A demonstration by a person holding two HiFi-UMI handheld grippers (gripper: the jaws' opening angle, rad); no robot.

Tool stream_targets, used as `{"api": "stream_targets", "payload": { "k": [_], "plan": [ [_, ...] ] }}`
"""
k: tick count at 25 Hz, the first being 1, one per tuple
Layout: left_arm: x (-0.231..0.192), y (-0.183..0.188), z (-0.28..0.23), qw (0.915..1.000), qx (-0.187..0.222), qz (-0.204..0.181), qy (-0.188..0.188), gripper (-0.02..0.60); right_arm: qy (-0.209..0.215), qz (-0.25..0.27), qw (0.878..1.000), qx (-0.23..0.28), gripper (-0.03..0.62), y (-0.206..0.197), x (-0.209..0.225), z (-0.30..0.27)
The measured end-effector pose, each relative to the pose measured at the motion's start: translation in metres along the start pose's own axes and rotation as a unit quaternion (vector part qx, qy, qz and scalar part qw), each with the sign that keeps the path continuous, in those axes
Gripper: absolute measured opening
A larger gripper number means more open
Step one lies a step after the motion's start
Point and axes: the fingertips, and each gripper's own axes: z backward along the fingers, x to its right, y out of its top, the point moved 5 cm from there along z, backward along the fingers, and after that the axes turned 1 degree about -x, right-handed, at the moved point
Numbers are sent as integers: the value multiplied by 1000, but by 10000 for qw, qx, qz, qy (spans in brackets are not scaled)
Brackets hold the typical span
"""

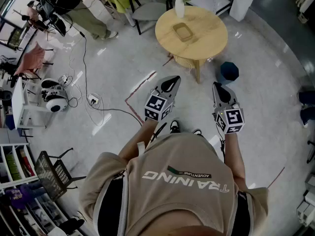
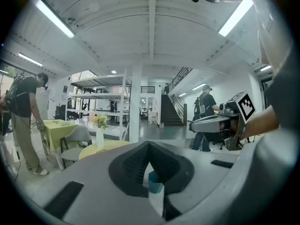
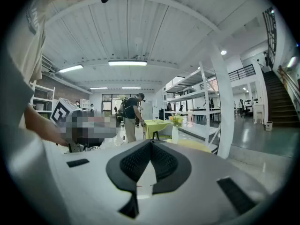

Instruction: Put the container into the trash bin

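Round wood table stands ahead of both sets of jaws, open floor betw. Dark blue trash bin sits on floor by the table, near & just ahead-right of right gripper tips. Left gripper: jaws drawn together at tips, nothing held; bin shows thru the slit behind the tips. Right gripper: same, tips together, empty. Tan container lies on tabletop, well ahead of both jaws, approx betw their lines. Vase w/ flowers beyond it.
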Motion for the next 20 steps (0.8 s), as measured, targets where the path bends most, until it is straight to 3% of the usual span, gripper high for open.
{"api": "stream_targets", "payload": {
  "k": [9,15,20],
  "plan": [
    [-5,-11,4,9999,12,111,31,6,17,405,9992,-34,2,3,-5,-7],
    [-26,-18,8,9995,53,300,79,6,-52,57,10000,5,2,1,-2,-18],
    [-48,-21,4,9994,28,323,-92,6,-184,-113,9998,-49,2,-2,-2,-35]
  ]
}}
